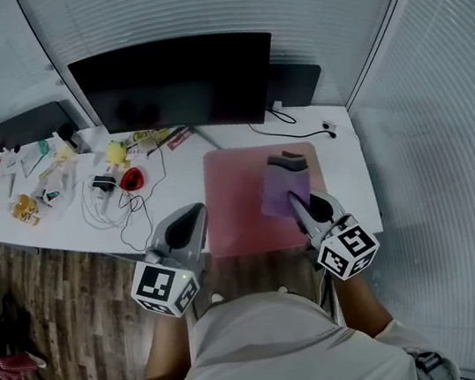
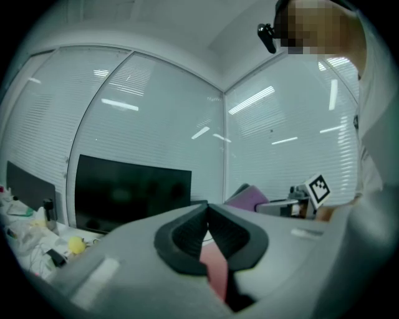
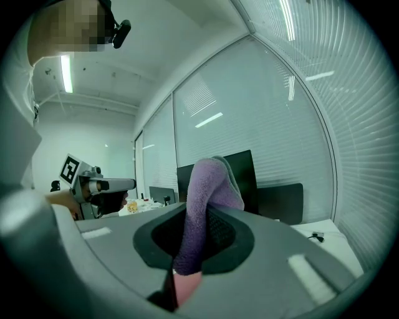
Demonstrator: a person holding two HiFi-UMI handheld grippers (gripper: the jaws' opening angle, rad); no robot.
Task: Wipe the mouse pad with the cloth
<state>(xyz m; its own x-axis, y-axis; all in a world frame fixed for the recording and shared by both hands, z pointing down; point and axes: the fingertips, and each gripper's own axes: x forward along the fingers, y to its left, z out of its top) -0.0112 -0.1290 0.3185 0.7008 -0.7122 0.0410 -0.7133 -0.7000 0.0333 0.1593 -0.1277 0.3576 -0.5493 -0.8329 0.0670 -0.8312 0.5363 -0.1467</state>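
Head view. The pink mouse pad (image 1: 244, 206) lies on the white table (image 1: 346, 172), at 6 o'clock from the monitor (image 1: 176, 82). The purple cloth (image 1: 283, 186) sits over the pad's 2 o'clock quarter, reaching forward from the right claw (image 1: 296, 199). The left claw (image 1: 197, 214) is at the pad's 9 o'clock edge, well apart from the cloth. I cannot tell whether the cloth presses on the pad.

Left gripper view. The left claw's jaws meet at their tips and hold nothing. Pink pad shows through the slot beneath them. The cloth is seen at 2 o'clock.

Right gripper view. The right claw's jaws are clamped on the cloth, which runs down between the pads, with a fold standing out past the tips. Pink shows at 6 o'clock below.

Progress, as a judgement: the cloth is picked up and brought over the pad. No streak or mark shows which parts are already wiped, so most of the surface, the 9 o'clock half especially, counts as still to do.
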